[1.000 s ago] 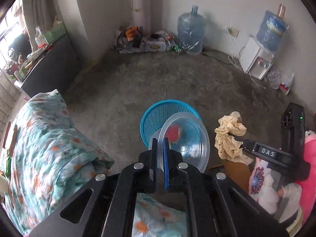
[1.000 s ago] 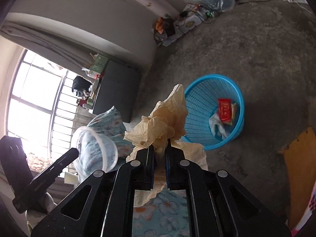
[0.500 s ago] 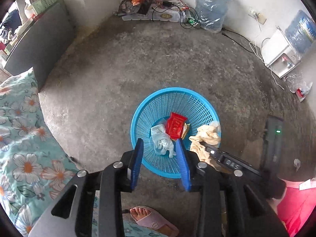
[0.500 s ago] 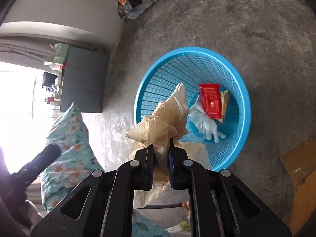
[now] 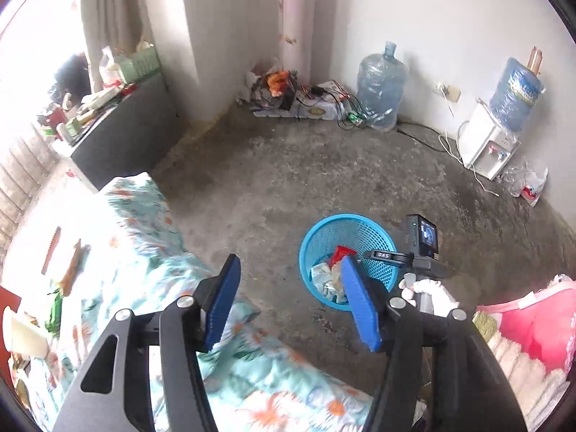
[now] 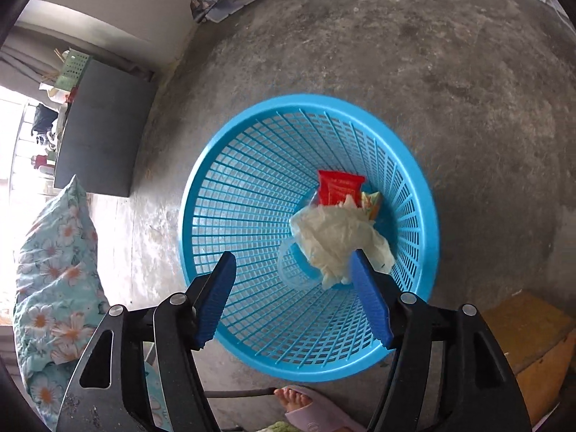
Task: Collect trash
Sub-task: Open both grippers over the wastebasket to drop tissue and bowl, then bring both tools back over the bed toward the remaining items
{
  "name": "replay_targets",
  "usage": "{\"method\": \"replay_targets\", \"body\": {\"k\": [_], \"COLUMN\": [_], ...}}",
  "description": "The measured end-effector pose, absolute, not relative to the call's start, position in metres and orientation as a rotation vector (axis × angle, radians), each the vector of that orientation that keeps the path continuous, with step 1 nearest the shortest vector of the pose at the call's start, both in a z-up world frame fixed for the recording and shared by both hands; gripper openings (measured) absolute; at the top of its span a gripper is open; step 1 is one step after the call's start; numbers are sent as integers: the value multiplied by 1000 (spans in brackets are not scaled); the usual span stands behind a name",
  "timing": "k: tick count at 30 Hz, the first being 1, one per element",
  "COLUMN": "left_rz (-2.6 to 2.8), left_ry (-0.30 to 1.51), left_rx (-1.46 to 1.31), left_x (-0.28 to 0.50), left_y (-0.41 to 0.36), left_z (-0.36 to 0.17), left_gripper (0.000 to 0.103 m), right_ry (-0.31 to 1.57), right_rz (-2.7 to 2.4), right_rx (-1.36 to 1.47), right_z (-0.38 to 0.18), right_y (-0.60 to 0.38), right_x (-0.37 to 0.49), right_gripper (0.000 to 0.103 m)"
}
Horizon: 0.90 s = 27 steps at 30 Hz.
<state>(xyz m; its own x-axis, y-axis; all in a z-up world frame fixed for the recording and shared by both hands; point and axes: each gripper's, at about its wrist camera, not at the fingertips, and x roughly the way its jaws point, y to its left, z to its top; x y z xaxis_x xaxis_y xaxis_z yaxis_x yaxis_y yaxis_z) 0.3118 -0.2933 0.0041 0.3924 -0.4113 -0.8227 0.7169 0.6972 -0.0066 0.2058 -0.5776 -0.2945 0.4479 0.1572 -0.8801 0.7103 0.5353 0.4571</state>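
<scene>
The blue mesh basket (image 6: pixel 201 216) stands on the concrete floor, directly under my right gripper (image 6: pixel 291 298). That gripper's jaws are opening and its pads press on nothing. Crumpled pale paper (image 6: pixel 338 237) lies loose in the basket on a red packet (image 6: pixel 338 187), beside a clear plastic bowl (image 6: pixel 293 270). My left gripper (image 5: pixel 291 302) hangs higher, left of the basket (image 5: pixel 324 237); its jaws are opening with nothing between them. In the left wrist view the right gripper (image 5: pixel 372 253) reaches over the basket's rim from the right.
A bed with a floral quilt (image 5: pixel 144 259) fills the left, with a paper cup (image 5: pixel 21 334) and scraps on it. A dark cabinet (image 5: pixel 122 140) and water bottles (image 5: pixel 381 86) line the walls. A slippered foot (image 6: pixel 298 403) and a brown box (image 6: pixel 532 342) lie near the basket.
The left gripper let go of the clear bowl and drew back and up. The right gripper came down over the basket and released the crumpled paper, which now lies inside.
</scene>
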Motion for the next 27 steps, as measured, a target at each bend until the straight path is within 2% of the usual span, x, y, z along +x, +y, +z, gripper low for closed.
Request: {"method": "replay_targets", "body": {"k": [5,8,16,21,27], "left_rz": [-639,-559,-439,-356,-278], "left_ry": [829,752,633,571,520], "left_rx": [222,107,-90,-115,-182], "left_x": [291,271,197,159,115], "left_y": [-183,-112,23,73,120], "left_z": [56,83,104,107,106], "left_gripper": [59,65,74,77,82], "right_ry": [968,883,714,610,606], "right_rz": [-384,-339,-235,-112,35], "right_rx": [922,875,725,593,469], "right_z": [-241,-193,-71,-9,25], "right_y": [-571,-557,-471,-396,-316], "right_x": [191,179,144,123,119], "right_gripper": [63,63,68,80,93]}}
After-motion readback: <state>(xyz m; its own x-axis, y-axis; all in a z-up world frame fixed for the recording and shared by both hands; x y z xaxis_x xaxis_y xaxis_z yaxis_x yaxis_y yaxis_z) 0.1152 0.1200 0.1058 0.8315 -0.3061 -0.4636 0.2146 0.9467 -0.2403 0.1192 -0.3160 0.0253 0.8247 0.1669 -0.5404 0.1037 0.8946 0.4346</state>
